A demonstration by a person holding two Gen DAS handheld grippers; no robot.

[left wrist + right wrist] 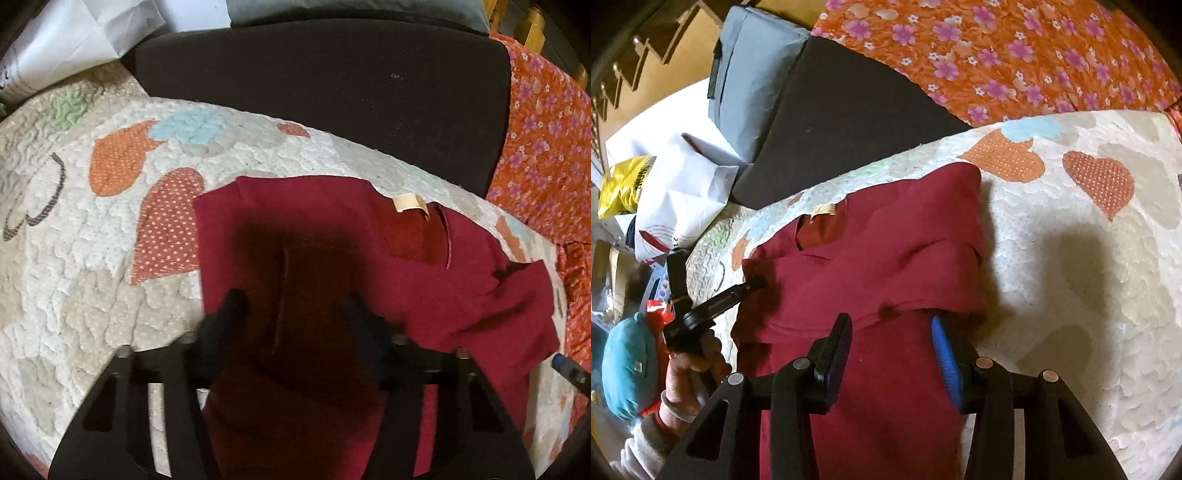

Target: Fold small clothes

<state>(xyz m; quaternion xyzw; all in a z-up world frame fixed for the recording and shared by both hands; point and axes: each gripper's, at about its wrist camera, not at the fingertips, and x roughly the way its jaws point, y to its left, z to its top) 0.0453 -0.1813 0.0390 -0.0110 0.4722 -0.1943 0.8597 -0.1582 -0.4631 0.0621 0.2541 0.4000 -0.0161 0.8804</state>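
Note:
A small dark red shirt (436, 280) with a cream neck label (410, 202) lies on a quilted heart-pattern blanket (85, 288). Its sides are folded inward. My left gripper (293, 304) is open just above the shirt's middle, fingers spread over shadowed cloth. In the right wrist view the shirt (886, 236) lies with its right side folded over. My right gripper (890, 325) is open, its fingers either side of the fold edge, the blue-padded finger (945, 354) partly under the fold. The left gripper (753, 286) shows at the shirt's left edge, held by a hand.
A dark cushion (325, 96) lies beyond the quilt. An orange flowered cloth (543, 147) lies to the right. White paper bags (683, 192), a yellow bag (624, 184) and a teal soft item (626, 369) lie off the bed's left side.

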